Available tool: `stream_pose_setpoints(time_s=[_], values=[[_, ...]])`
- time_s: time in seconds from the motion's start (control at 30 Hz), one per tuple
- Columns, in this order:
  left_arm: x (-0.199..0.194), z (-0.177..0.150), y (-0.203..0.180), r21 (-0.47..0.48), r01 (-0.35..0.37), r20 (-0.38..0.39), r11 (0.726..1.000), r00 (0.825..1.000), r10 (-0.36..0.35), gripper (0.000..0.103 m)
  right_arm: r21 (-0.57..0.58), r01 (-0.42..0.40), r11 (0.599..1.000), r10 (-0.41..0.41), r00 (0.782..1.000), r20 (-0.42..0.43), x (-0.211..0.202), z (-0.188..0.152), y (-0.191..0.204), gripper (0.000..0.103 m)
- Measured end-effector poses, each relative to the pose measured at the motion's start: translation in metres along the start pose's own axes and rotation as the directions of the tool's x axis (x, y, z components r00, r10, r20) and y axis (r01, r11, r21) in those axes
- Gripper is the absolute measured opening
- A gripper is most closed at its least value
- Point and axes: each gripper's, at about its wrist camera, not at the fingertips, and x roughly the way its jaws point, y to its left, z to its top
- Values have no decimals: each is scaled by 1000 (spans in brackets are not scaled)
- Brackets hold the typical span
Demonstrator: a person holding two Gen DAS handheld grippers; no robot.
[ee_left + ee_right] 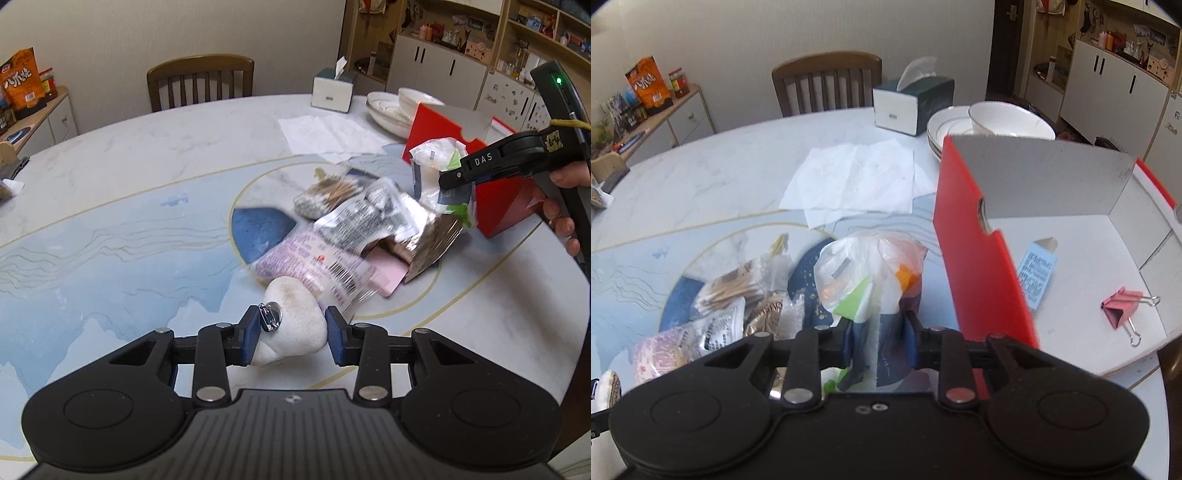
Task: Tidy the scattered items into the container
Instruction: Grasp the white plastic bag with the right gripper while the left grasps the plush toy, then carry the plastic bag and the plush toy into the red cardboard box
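Just right of the right gripper (879, 341), clamped on a clear plastic bag (866, 273), stands the open red box (975, 236); the left gripper (290, 332) grips a white stone (295, 321) farther off.

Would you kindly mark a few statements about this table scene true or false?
1. The left gripper holds a white fuzzy item. True.
2. The red box is empty. False: a pink binder clip and a blue leaflet lie inside.
3. The right gripper is shut on a plastic bag. True.
4. The bowl stands inside the box. False: it sits on plates behind it.
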Motion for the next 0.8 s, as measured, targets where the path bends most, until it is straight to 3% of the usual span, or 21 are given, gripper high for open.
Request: stream_pose_setpoints(time_s=[0.8], values=[[-24,54,-72,114,81,104,990,990,-93,36,-10,-74,997,75,991,113,-80,22,-47,25]])
